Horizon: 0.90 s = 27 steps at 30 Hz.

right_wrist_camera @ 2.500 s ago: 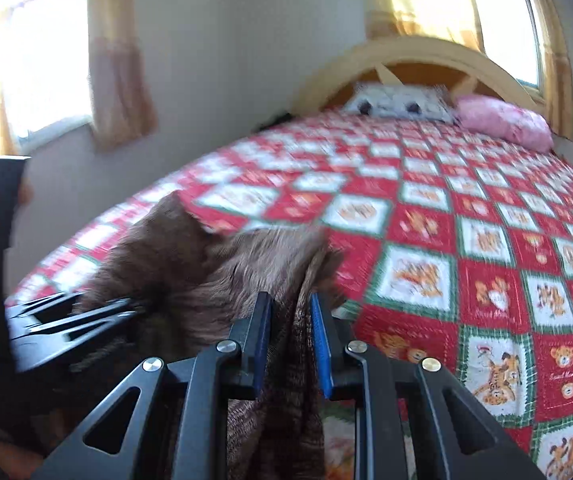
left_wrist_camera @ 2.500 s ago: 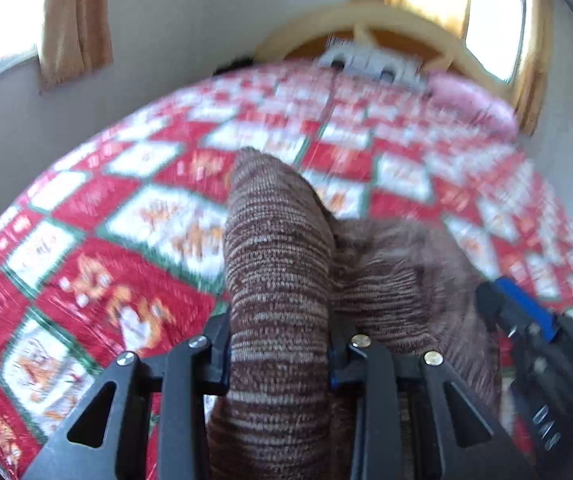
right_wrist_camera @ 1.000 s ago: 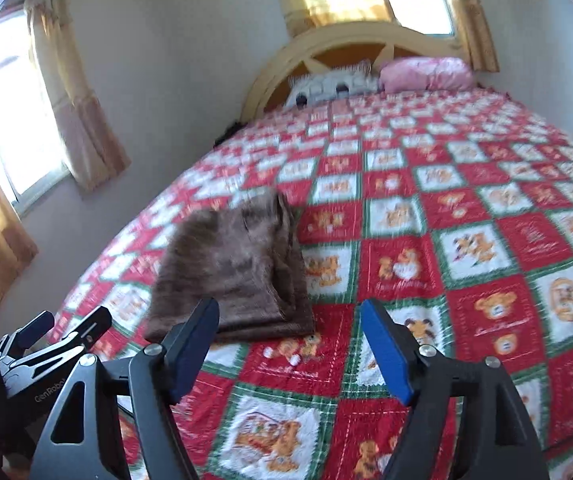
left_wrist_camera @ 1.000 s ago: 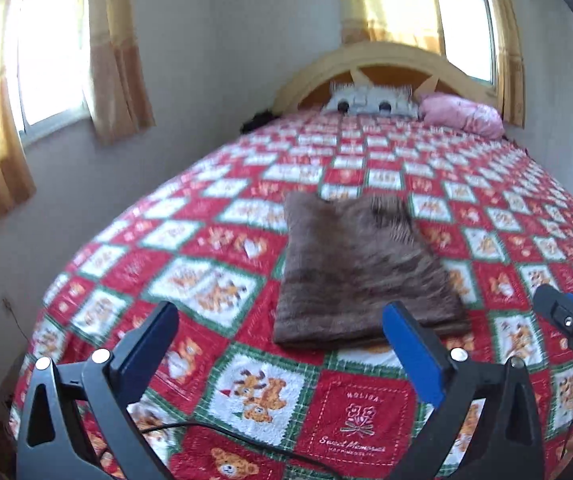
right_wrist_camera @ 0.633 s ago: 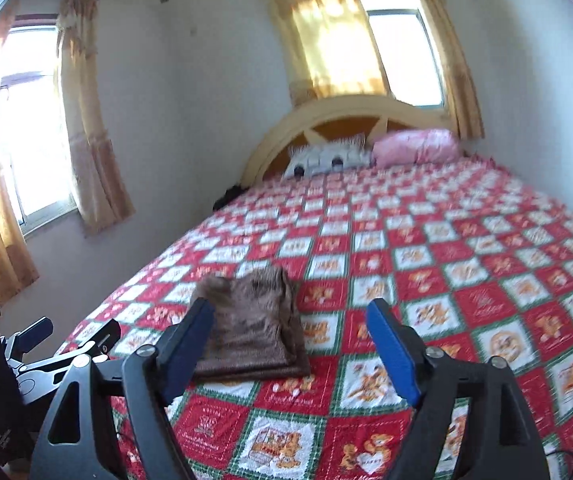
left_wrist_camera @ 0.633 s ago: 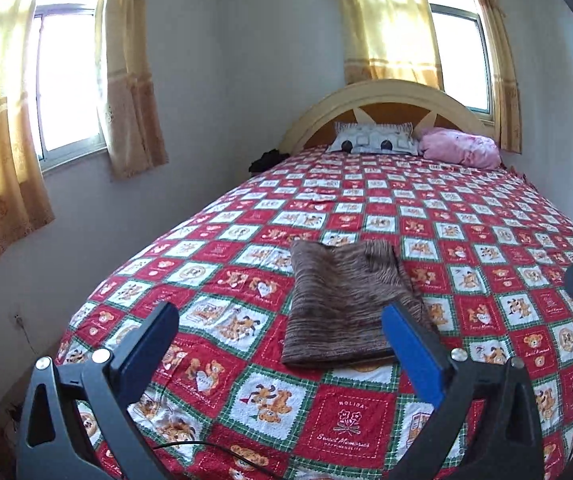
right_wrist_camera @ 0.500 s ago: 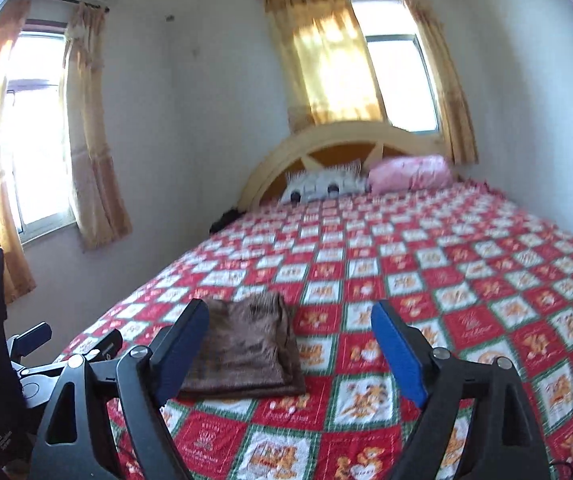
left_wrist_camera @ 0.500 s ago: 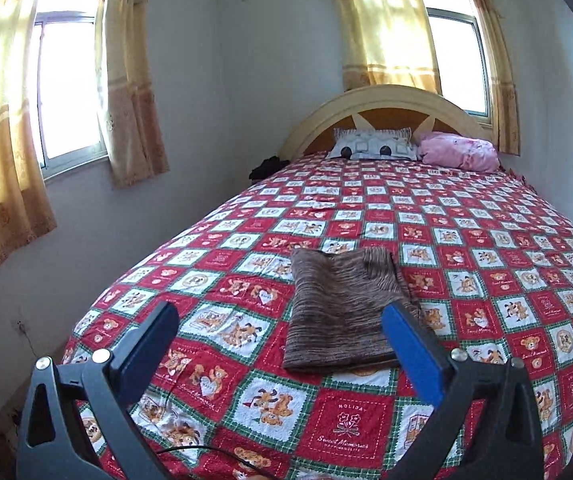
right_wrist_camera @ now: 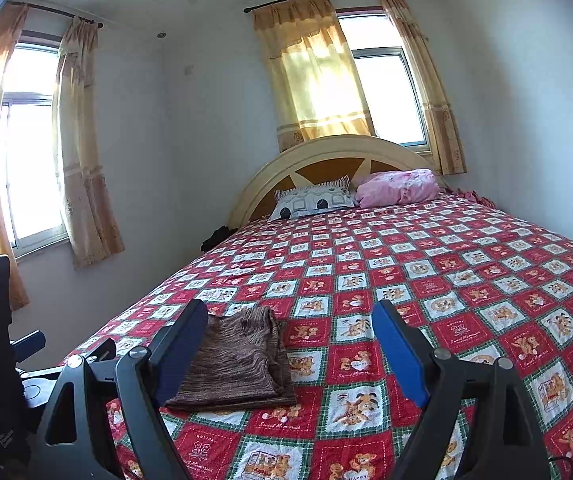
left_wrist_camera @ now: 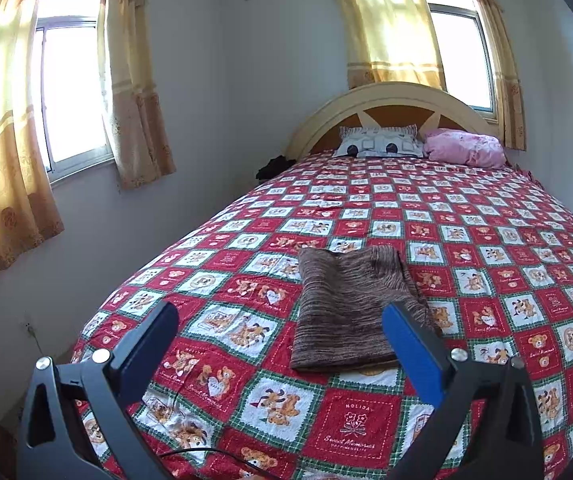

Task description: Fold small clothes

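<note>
A brown striped knit garment [left_wrist_camera: 350,304] lies folded flat in a rectangle on the red patchwork quilt [left_wrist_camera: 486,248], near the foot of the bed. It also shows in the right wrist view [right_wrist_camera: 238,360]. My left gripper [left_wrist_camera: 282,336] is open and empty, held back from the bed's foot edge. My right gripper [right_wrist_camera: 290,336] is open and empty, to the right of the garment and well short of it. Part of the left gripper [right_wrist_camera: 26,360] shows at the left edge of the right wrist view.
A white patterned pillow [left_wrist_camera: 380,144] and a pink pillow [left_wrist_camera: 466,150] lie by the curved headboard [left_wrist_camera: 386,100]. Walls with curtained windows [left_wrist_camera: 70,92] stand left and behind. A dark item [left_wrist_camera: 272,166] sits at the bed's far left corner. A black cable [left_wrist_camera: 206,454] lies near the foot.
Both grippers let go of the brown garment, opened wide and pulled back from the bed. The garment now lies folded on the quilt. The views rose and tilted upward.
</note>
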{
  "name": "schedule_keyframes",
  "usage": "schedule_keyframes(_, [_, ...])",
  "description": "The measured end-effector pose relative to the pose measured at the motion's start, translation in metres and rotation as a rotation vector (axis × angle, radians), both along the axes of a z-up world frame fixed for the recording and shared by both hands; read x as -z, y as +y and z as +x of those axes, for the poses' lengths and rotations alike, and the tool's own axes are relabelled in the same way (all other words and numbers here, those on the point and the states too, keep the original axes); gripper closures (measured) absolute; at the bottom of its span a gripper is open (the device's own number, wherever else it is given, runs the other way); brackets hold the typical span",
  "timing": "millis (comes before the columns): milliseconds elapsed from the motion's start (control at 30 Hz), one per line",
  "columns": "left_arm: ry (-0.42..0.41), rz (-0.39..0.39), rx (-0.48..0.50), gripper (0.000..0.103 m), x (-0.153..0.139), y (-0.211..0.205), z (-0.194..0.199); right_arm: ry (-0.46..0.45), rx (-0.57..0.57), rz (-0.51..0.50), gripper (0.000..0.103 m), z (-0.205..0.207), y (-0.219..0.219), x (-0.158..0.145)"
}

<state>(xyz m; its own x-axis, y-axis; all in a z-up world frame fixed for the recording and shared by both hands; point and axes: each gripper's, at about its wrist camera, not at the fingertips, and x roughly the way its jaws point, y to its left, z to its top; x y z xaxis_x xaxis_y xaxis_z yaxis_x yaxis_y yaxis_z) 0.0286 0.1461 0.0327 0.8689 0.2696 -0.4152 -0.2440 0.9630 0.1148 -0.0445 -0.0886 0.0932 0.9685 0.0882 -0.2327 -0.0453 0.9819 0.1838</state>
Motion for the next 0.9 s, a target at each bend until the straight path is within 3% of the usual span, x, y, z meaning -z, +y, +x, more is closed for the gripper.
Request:
schedule_keyframes(500, [0.023, -0.016, 0.0, 0.0, 0.003, 0.004, 0.005, -0.025, 0.002, -0.019, 0.018, -0.005, 0.002, 0.0])
schedule_keyframes(667, [0.048, -0.094, 0.049, 0.0, 0.007, 0.012, 0.008, -0.024, 0.006, -0.017, 0.018, -0.006, 0.0, 0.0])
schedule_keyframes(900, [0.048, -0.059, 0.033, 0.0, 0.006, 0.012, 0.011, -0.01, 0.025, -0.002, 0.018, -0.005, -0.006, 0.002])
